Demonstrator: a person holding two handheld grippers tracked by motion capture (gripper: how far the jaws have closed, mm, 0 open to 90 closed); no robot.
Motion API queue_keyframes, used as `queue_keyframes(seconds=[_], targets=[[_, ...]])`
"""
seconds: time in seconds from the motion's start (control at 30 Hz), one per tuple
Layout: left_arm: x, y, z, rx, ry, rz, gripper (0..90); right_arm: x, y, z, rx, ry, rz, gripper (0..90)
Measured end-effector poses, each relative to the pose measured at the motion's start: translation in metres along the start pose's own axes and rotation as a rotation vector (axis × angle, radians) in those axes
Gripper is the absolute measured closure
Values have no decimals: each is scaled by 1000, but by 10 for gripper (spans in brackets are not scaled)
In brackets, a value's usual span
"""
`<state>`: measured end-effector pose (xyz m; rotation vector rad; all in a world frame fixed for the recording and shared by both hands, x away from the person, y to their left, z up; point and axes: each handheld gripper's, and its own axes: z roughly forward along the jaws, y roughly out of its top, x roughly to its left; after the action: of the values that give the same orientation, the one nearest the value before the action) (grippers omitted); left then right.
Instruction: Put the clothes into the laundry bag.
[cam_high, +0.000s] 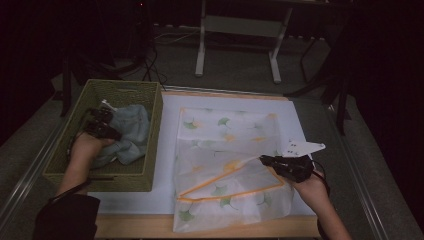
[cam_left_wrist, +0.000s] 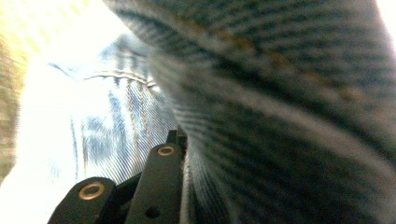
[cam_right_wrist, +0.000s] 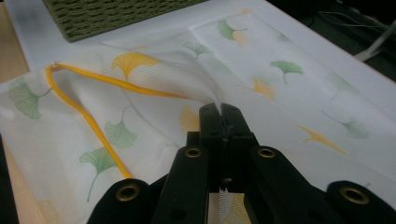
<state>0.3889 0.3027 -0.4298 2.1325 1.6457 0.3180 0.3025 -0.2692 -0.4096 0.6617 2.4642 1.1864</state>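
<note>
Nearest you, your right tool (cam_high: 267, 161) has its jaws pressed together on a pinch of the mesh laundry bag (cam_high: 227, 150) — the right gripper view shows the thin white netting drawn up into a small peak between the closed black pads (cam_right_wrist: 211, 122), with a strip of it running down between the jaws. The bag is white, printed with green and yellow ginkgo leaves, and it lies flat on the white sheet (cam_high: 165, 190) covering the table (cam_high: 135, 226). Its orange zipper edge (cam_high: 235, 190) runs in a long narrow loop across the near half of the bag, gaping open toward your right tool.

On your left side, your left tool (cam_high: 116, 134) reaches down inside the woven green basket (cam_high: 150, 150), which stands on the table just beside the bag's left edge. In there lies a bundle of pale blue denim (cam_high: 131, 131), and the tool's tip is on it. The left gripper view looks straight into that cloth: a thick blurred fold of denim (cam_left_wrist: 289, 93) crowds against the black jaw, with a stitched seam showing farther off. You cannot tell from these views whether the pads actually press on the denim.

Beyond the table, a white metal stand (cam_high: 240, 30) rests on the dim floor.
</note>
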Motion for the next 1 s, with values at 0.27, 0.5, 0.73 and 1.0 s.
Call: queue_keyframes(seconds=[0.27,0.5,0.73,1.0], targets=[[3,-13,-53,-139,-35,184,751,2,9,-8,-19,-15,-5,888],[4,-19,-65,-172,-74,188,751,4,12,-7,-16,-11,-6,888],[4,-23,-88,-288,-116,236,750,-1,13,-2,-5,-10,27,889],[3,-22,-118,-365,-168,245,751,-4,18,2,-4,-12,29,890]])
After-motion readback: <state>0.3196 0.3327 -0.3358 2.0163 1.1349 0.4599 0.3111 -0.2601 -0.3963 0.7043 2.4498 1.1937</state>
